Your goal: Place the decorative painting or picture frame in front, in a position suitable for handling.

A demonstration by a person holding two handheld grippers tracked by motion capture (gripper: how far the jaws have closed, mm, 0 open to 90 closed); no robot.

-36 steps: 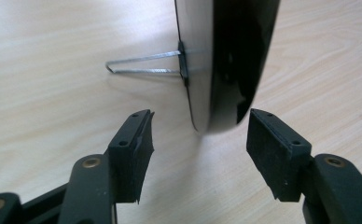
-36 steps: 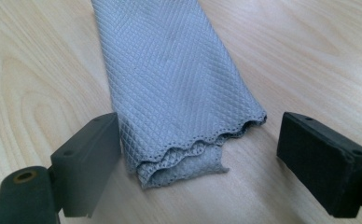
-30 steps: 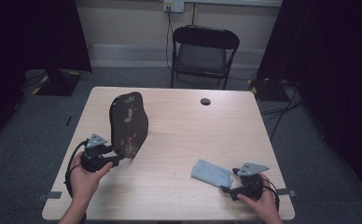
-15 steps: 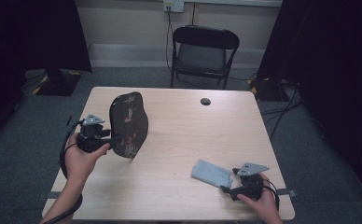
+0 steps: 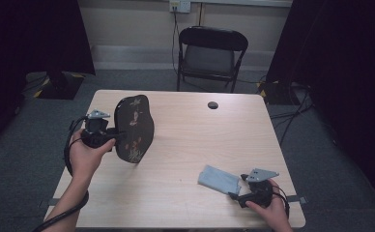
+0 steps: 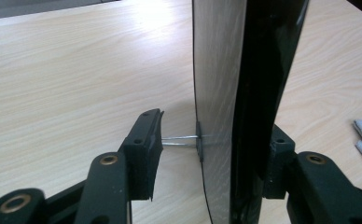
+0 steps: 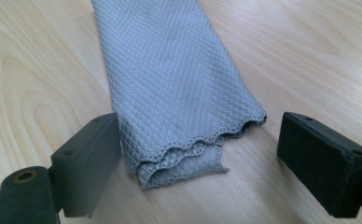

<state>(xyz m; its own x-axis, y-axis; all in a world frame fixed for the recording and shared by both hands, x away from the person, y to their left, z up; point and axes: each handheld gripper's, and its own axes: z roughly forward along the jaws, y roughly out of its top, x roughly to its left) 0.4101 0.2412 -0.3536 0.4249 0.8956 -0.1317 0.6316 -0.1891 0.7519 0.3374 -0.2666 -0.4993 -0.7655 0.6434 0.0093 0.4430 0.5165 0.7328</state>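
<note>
The table (image 5: 185, 145) is a pale wood-grain top, with a black folding chair (image 5: 209, 55) on the grey carpet behind its far edge and a small dark round spot (image 5: 213, 105) near that edge.

Toward the left side a black lacquered plaque (image 5: 134, 128) with a faint floral pattern is held on edge, tilted, its lower end just above or at the tabletop; I cannot tell which. The left tongs (image 5: 112, 137) come at it from its left side, gripped in the person's left hand (image 5: 86, 154). In the left gripper view the plaque (image 6: 244, 93) stands between the two black jaws: the right jaw lies against its glossy black face, while the left jaw stands off from its wood-grain back, near a small wire hanger (image 6: 181, 139) fixed there. These jaws have just been closing on the plaque, and the left pad is not yet pressing on it.

Well apart, near the front right corner, a folded grey cloth (image 5: 219, 179) lies flat on the table. The right tongs (image 5: 235, 195) sit just at its near end, jaws apart; in the right gripper view the cloth (image 7: 170, 79) reaches between them, touching the left jaw, clear of the right one.
</note>
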